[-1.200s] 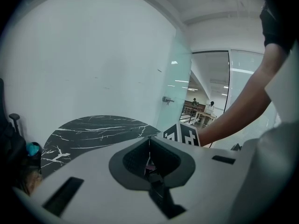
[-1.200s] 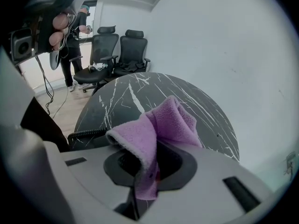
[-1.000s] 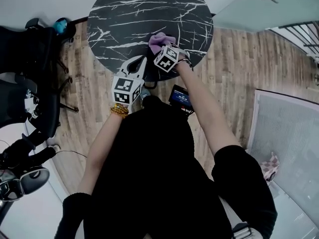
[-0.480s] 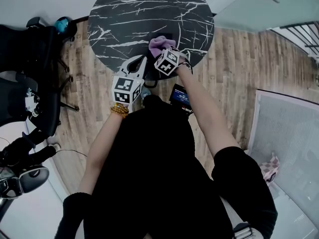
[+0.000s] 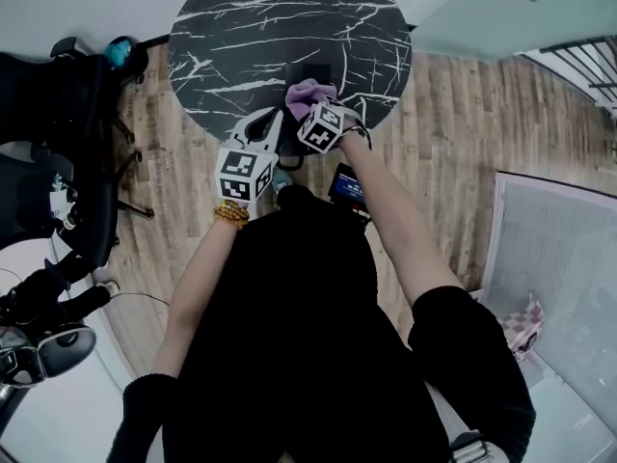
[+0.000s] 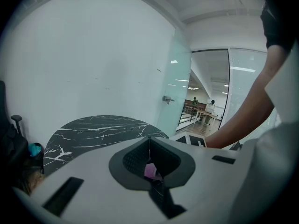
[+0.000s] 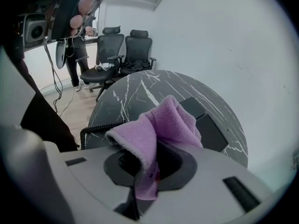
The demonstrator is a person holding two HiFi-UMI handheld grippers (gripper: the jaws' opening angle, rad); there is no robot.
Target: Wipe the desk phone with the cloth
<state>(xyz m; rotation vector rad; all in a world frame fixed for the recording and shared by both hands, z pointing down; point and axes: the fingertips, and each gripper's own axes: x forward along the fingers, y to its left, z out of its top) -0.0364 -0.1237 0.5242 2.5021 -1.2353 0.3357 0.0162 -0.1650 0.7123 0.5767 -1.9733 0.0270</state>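
Wiping stroke over the phone, read left to right. At 9 o'clock, the left hand-held gripper (image 6: 149,143) hangs off the near rim of the bench (image 5: 251,27), its jaws pressed together on nothing; a speck of purple shows past them. At centre, the right hand-held gripper (image 7: 150,164) pinches the cloth (image 7: 161,122), a purple fleecy fold that bunches up over the jaws. Just beyond it, toward 12 o'clock, lies the phone (image 7: 211,127): a dark, flat, matte body in two panels, set near the bench's near edge, largely covered by the cloth. Its coiled cord (image 7: 96,129) trails off toward 9 o'clock. Whether cloth and phone touch cannot be told. A good stroke probably needs the loose fold laid flat on the panels with light, even pressure. It should also keep clear of the cord, and the idle gripper could steady the body.
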